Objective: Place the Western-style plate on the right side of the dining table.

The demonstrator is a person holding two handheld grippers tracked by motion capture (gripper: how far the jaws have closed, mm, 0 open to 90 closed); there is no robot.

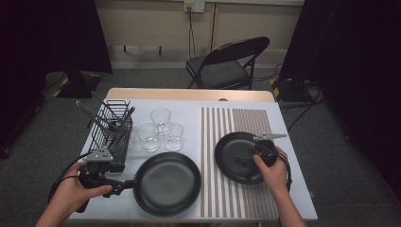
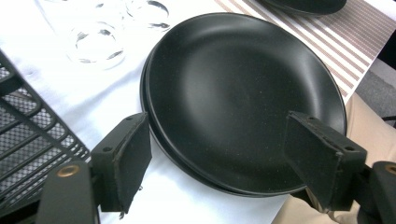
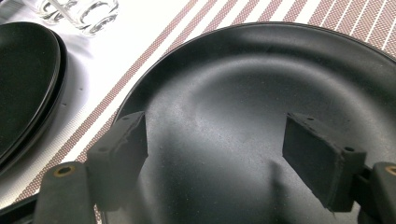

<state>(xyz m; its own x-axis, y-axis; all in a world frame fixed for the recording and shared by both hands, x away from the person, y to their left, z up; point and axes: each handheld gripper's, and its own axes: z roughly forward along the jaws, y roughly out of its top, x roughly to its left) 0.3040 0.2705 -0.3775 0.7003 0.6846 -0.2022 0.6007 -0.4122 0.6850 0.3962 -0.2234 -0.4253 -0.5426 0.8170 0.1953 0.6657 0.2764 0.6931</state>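
Observation:
A stack of two large black plates [image 1: 168,182] [image 2: 243,93] lies on the white cloth near the table's front edge. My left gripper [image 1: 127,183] [image 2: 224,163] stands open at the stack's left rim, its jaws wide on either side of the near edge; the pads are not pressing on it. A smaller black plate [image 1: 234,153] [image 3: 280,93] rests on the striped placemat [image 1: 236,198] [image 3: 154,51]. Over that plate's near right part my right gripper [image 1: 253,157] [image 3: 219,158] hovers open, with nothing between its jaws.
A black wire rack [image 1: 111,130] [image 2: 28,130] with utensils stands at the left, just behind my left hand. Three clear glasses [image 1: 161,130] [image 2: 95,44] [image 3: 79,9] sit behind the large plates. A folding chair [image 1: 227,61] stands beyond the table.

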